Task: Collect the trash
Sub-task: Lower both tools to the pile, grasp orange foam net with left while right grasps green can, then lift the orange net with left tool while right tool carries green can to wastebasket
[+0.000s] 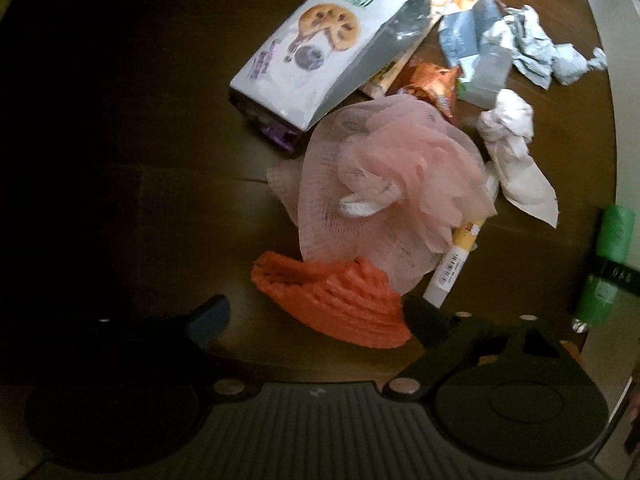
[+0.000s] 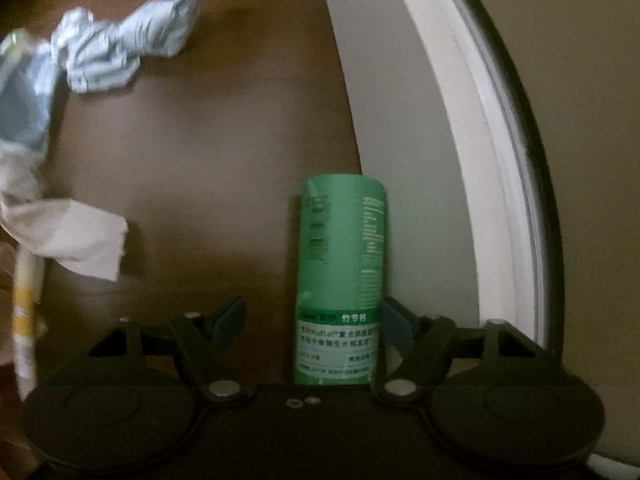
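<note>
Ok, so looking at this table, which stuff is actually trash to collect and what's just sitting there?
Likely trash:
cookie box
orange wrapper
crumpled blue paper
white tissue

Probably just lying about:
pink mesh sponge
orange mesh
yellow-white tube
green roll, possibly bags for the job

Overall light: you are working in dim, warm light; both views look underexposed and grainy.
Left wrist view: your left side of the table (image 1: 120,128) sinks into near-black shadow, while the right side is lit, so light comes from the right.
Left gripper (image 1: 316,312): its left finger is almost lost in darkness.
Glare: the cookie box (image 1: 304,60) shows a bright sheen on its foil end.
Right wrist view: you get soft motion blur on the crumpled paper (image 2: 132,40); the print on the green roll (image 2: 340,272) is only partly legible.
Edges: fisheye bending curves the white rim (image 2: 460,120), with black vignette corners.
</note>
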Demonstrator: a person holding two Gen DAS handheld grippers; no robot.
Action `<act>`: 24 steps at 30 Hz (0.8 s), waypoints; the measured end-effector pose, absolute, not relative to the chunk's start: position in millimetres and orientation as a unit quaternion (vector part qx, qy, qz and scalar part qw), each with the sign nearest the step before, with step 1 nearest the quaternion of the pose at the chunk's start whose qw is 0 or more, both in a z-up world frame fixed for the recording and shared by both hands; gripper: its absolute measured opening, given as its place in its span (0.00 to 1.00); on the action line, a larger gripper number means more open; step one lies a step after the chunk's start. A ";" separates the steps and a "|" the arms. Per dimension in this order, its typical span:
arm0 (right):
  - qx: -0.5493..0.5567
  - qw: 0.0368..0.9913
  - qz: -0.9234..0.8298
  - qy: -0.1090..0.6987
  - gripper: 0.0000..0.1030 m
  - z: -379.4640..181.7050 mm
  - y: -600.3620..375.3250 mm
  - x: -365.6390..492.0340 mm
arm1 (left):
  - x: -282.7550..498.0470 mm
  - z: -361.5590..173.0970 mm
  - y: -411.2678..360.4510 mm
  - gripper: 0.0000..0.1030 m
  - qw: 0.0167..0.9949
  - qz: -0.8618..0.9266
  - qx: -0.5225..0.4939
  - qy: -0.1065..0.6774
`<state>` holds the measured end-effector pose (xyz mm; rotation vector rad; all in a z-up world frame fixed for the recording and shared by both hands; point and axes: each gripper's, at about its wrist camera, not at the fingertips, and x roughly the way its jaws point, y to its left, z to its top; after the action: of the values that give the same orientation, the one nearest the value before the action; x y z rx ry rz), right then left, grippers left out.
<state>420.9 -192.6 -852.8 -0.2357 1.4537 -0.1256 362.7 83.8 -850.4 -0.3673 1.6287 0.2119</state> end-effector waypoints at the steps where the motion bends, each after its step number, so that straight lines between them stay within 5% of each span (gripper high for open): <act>1: -0.106 0.731 -0.054 0.671 0.50 -857.1 -191.6 421.5 | 362.8 -853.2 85.8 0.79 0.663 0.096 -0.169 0.723; 8: -0.096 0.722 -0.040 0.684 0.47 -860.4 -184.0 425.5 | 353.5 -857.9 98.0 0.28 0.644 0.107 -0.195 0.732; 11: -0.097 0.724 -0.027 0.683 0.46 -852.3 -182.6 423.9 | 351.9 -848.9 97.8 0.14 0.647 0.111 -0.190 0.730; 17: -0.069 0.724 0.008 0.686 0.46 -813.8 -184.6 416.8 | 353.2 -805.1 97.7 0.11 0.662 0.128 -0.189 0.714; 24: -0.032 0.740 0.043 0.671 0.46 -704.4 -177.7 406.6 | 366.5 -707.0 101.6 0.11 0.684 0.127 -0.203 0.689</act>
<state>406.6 -177.7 -704.4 -0.0693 1.4717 0.0935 366.5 101.6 -707.0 -0.4543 1.5445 0.2844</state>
